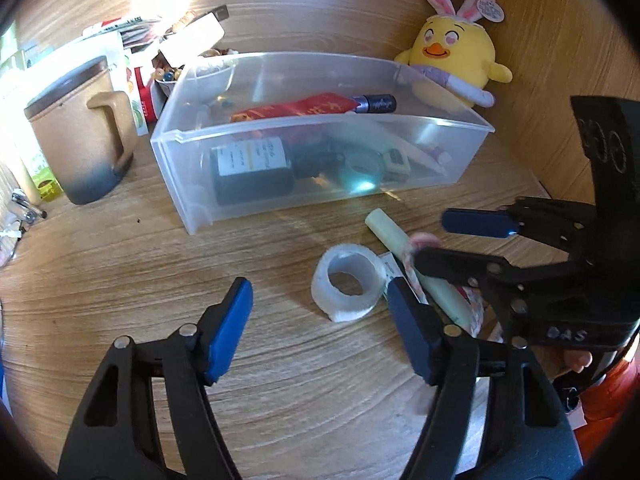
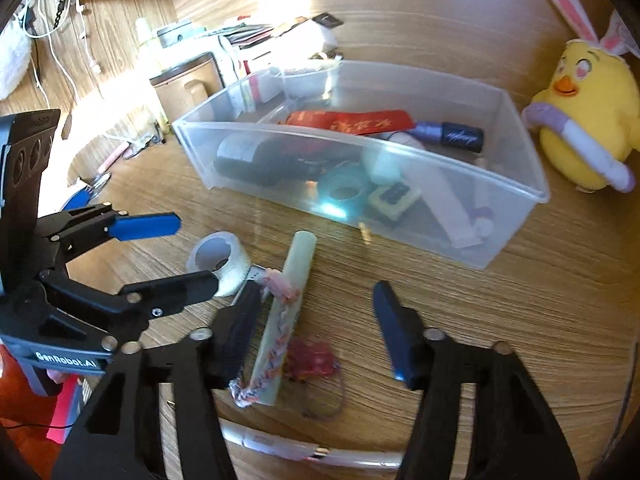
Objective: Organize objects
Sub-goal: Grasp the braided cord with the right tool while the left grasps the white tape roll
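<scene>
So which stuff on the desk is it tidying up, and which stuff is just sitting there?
Part of the tidying:
- clear bin, already holding bits
- tape roll, between the left gripper's open jaws
- pale green tube with a braided cord, between the right gripper's open jaws
- red string bundle

Probably just sitting there:
- yellow chick plush
- brown mug
- pile of packets behind the mug

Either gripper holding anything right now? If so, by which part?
Nothing is held. The left gripper stands open around the tape roll; the right gripper stands open over the pale green tube, pads not pressing.
</scene>
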{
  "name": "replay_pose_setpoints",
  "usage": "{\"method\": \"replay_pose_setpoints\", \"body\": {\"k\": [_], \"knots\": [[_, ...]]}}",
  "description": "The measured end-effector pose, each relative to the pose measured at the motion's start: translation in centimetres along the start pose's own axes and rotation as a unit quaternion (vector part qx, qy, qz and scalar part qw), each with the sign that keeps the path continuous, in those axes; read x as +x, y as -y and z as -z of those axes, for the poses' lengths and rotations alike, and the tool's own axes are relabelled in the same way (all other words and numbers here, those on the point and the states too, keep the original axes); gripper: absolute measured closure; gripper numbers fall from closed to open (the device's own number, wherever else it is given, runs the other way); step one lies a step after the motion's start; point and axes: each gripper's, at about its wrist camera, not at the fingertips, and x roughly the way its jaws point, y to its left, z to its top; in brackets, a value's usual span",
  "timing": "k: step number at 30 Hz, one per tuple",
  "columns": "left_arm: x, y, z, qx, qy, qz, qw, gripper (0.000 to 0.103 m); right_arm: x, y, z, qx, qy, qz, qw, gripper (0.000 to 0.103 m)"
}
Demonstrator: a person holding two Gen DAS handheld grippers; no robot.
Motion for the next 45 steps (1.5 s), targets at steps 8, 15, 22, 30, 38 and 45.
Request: {"method": "replay_pose_setpoints", "body": {"k": [8, 15, 22, 30, 38, 45], "knots": [[0.6, 0.0, -0.2, -0.007, -0.011, 0.008, 0.9999, 0.034, 1.1, -0.6, -1.0, -0.011, -0.002, -0.012, 1.0, 0.084], [1.4, 0.5, -0.7, 0.001, -0.016, 0.014, 0.9998, 0.055, 1.0, -0.8, -1.1, -0.016, 0.013, -0.004, 1.0, 0.091], [1.2, 0.5, -0.9, 0.001, -0.005, 0.007, 1.0, 0.064, -0.5, -0.2, -1.3, -0.003, 0.038, -0.003, 0.999, 0.092], [-0.9, 0.3, -1.8, -0.003, 0.031, 0.002, 0.9995, 0.064, -2.9, 0.4, -1.8, 0.011, 0.07, -0.002, 0.997, 0.092], [-3.2, 0.6, -3.8, -0.005, 0.072, -0.003, 0.9974, 0.064, -5.1, 1.0, -3.1, 0.017, 0.104, 0.006, 0.994, 0.092], [-4.2, 0.6, -5.9, -0.003, 0.1, -0.011, 0.9949, 0.064, -6.5, 2.0, -4.7, 0.025, 0.13, 0.014, 0.991, 0.092]]}}
